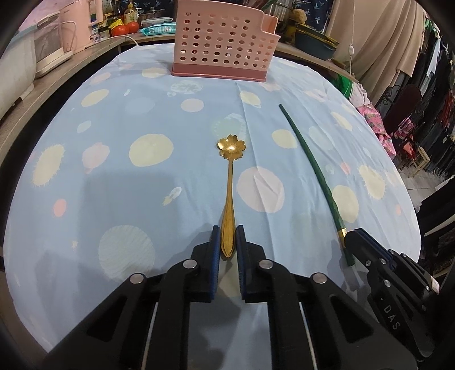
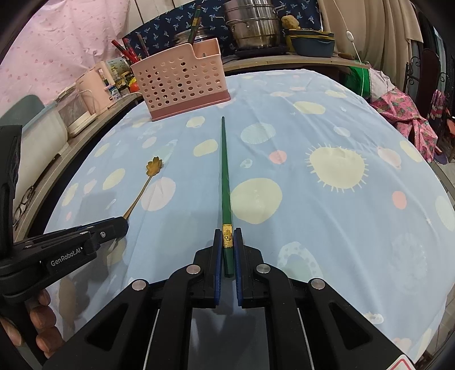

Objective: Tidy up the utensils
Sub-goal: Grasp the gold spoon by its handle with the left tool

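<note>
Blue-padded fingers of the left gripper (image 1: 228, 242) are seen closed on the handle end of a gold flower-bowl spoon (image 1: 229, 176), which lies flat on the blue spotted tablecloth (image 1: 113, 176) pointing toward a pink perforated utensil holder (image 1: 221, 42) at the table's far edge. A green chopstick (image 1: 310, 168) lies to the right, its near end met by the right gripper (image 1: 348, 234). Appliances are noted on a counter (image 1: 42, 85) at left. From the right wrist view, the right gripper (image 2: 228, 244) is closed around the chopstick (image 2: 226, 176) at its gold band. The spoon (image 2: 142, 187) and left gripper (image 2: 122, 223) are recorded at left, the holder (image 2: 182, 82) beyond, steel pots (image 2: 253, 25) behind.
</note>
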`<state>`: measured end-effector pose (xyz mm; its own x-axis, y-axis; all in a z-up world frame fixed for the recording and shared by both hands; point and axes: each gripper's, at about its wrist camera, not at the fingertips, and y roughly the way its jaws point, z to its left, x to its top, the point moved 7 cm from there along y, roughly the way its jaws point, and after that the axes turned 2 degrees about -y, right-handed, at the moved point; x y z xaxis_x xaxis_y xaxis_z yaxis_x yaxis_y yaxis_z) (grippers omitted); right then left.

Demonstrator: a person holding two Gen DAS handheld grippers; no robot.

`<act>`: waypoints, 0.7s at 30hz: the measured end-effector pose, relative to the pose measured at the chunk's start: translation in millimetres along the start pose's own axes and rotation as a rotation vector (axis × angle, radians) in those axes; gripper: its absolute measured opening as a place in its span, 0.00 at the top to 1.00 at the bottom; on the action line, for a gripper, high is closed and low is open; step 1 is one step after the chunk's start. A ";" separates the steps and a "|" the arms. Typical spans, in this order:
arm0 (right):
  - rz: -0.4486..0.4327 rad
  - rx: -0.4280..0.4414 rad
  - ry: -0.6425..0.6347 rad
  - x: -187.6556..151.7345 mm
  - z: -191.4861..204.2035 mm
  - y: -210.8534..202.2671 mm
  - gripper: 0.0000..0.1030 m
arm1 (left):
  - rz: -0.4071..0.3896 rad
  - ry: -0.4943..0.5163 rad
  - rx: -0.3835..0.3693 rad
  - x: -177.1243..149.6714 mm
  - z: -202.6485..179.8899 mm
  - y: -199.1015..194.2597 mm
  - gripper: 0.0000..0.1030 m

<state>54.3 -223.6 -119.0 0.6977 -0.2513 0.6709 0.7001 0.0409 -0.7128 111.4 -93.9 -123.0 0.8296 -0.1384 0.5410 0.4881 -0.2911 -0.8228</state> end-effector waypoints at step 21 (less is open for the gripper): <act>-0.101 0.049 0.001 30.3 11.6 -39.9 0.97 | -0.110 -0.038 -0.024 30.6 8.7 -45.4 0.90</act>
<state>49.3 -221.6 -67.8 0.6230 -0.2574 0.7386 0.7735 0.0621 -0.6308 117.0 -76.7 -70.6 0.7811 -0.0681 0.6207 0.5708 -0.3254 -0.7539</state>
